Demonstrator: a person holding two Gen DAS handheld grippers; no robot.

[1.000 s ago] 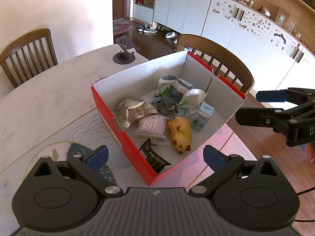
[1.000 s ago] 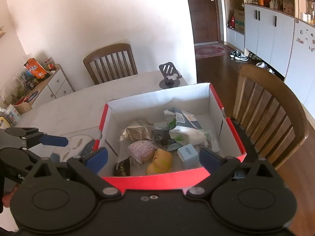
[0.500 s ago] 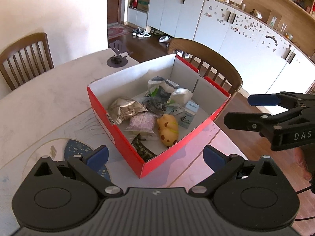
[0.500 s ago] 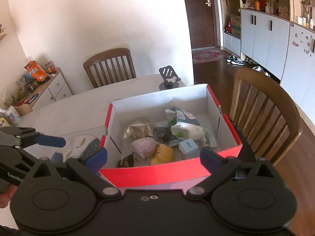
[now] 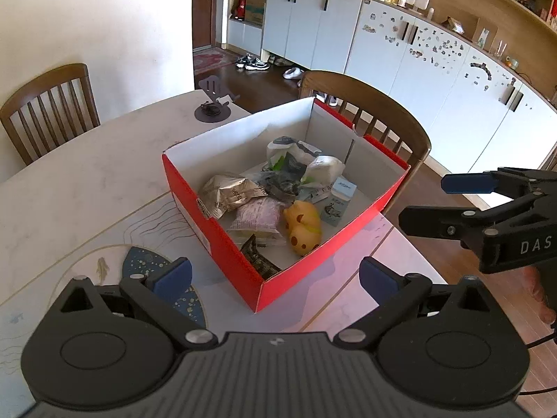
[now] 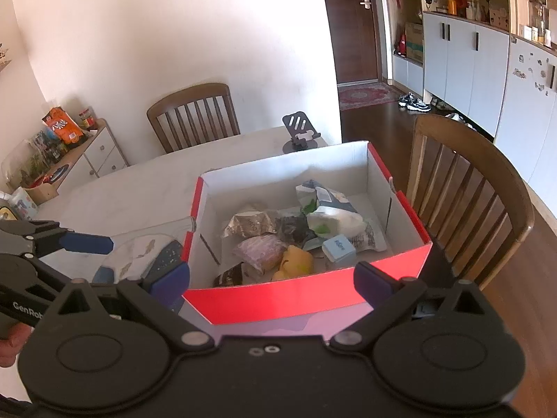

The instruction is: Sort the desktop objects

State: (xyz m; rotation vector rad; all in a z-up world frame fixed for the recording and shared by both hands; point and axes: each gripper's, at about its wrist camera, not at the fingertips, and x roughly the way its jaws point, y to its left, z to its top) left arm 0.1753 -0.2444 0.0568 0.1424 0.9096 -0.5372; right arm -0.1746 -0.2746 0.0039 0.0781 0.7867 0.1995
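Note:
A red box [image 5: 226, 240] with white inner walls stands on the table and also shows in the right wrist view [image 6: 278, 299]. It holds a yellow toy [image 5: 303, 224], a pink packet [image 5: 259, 213], a silver packet [image 5: 226, 191], a small blue carton [image 5: 339, 196], a dark sachet [image 5: 259, 261] and white and green bags [image 5: 296, 163]. My left gripper [image 5: 275, 277] is open and empty, above the box's near corner. My right gripper [image 6: 271, 278] is open and empty, short of the box's near wall; it also shows at the right of the left wrist view [image 5: 438, 202].
A dark phone stand [image 5: 212, 104] sits at the table's far edge. Wooden chairs stand behind the box [image 5: 383, 111] and at the left [image 5: 45, 104]. A patterned mat with a blue patch [image 5: 146, 268] lies left of the box. A side cabinet with snacks [image 6: 59, 146] stands by the wall.
Both grippers have drawn back and up from the box, so it looks smaller and farther. Both stay open and empty. The box's contents have not moved.

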